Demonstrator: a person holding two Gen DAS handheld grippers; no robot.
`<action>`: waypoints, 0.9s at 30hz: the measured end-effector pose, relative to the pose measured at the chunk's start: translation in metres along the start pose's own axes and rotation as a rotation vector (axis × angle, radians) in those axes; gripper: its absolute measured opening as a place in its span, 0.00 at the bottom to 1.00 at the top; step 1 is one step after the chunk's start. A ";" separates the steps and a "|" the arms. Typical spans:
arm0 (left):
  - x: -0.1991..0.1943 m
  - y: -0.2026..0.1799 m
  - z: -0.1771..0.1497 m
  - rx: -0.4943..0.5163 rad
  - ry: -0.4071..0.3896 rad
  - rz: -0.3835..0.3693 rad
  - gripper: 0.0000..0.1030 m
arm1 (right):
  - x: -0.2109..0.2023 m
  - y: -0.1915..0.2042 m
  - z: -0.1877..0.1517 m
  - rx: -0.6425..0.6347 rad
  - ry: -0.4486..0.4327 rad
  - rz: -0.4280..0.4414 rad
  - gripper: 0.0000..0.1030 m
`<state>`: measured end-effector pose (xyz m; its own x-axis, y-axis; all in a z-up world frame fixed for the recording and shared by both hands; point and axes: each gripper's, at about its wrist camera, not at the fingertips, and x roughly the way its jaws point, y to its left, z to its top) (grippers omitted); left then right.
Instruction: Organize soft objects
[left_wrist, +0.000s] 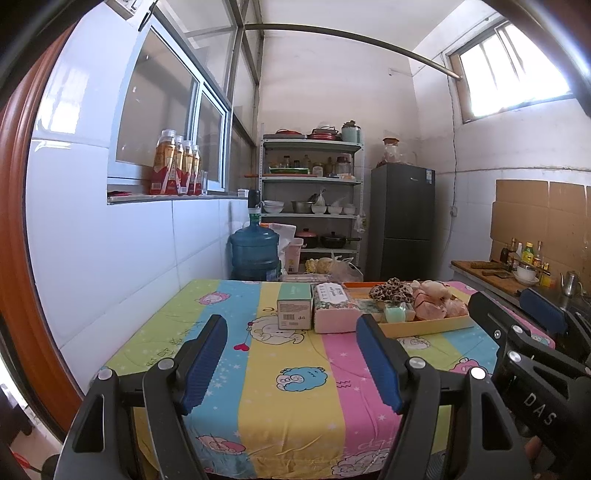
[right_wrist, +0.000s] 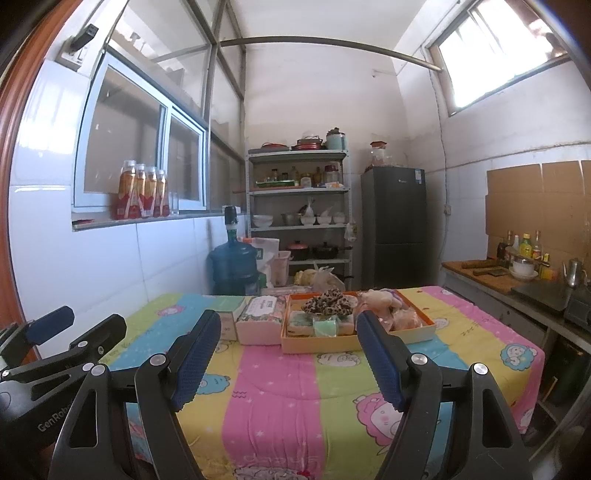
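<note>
An orange tray (right_wrist: 332, 341) at the far side of the table holds soft things: a leopard-print scrunchie (right_wrist: 327, 303), a pale plush toy (right_wrist: 380, 299), pink cloth pieces (right_wrist: 406, 317) and a mint-green sponge (right_wrist: 325, 326). It also shows in the left wrist view (left_wrist: 428, 326), with the scrunchie (left_wrist: 391, 290). A tissue pack (right_wrist: 262, 321) and a green box (right_wrist: 229, 314) stand left of the tray. My left gripper (left_wrist: 291, 332) and right gripper (right_wrist: 288, 328) are both open and empty, held above the near part of the table, well short of the tray.
The table carries a striped cartoon cloth (right_wrist: 277, 398). Behind it stand a blue water jug (right_wrist: 232, 266), a metal shelf with pots and bowls (right_wrist: 299, 206) and a dark fridge (right_wrist: 393, 225). A counter with bottles (right_wrist: 517, 273) runs along the right wall.
</note>
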<state>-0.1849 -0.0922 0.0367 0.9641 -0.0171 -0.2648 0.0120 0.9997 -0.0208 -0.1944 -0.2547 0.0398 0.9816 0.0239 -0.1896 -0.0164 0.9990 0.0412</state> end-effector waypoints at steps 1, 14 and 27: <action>0.000 0.000 0.000 0.000 0.000 0.001 0.70 | 0.000 0.000 0.000 -0.001 -0.001 0.000 0.75; -0.001 -0.001 0.000 -0.001 0.000 -0.002 0.70 | 0.001 0.003 0.001 0.000 0.000 0.008 0.75; -0.001 0.000 0.000 0.000 0.000 -0.002 0.70 | 0.000 0.004 0.001 -0.001 -0.004 0.009 0.75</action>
<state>-0.1856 -0.0927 0.0365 0.9642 -0.0192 -0.2646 0.0140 0.9997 -0.0215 -0.1945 -0.2506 0.0408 0.9821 0.0330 -0.1856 -0.0256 0.9988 0.0419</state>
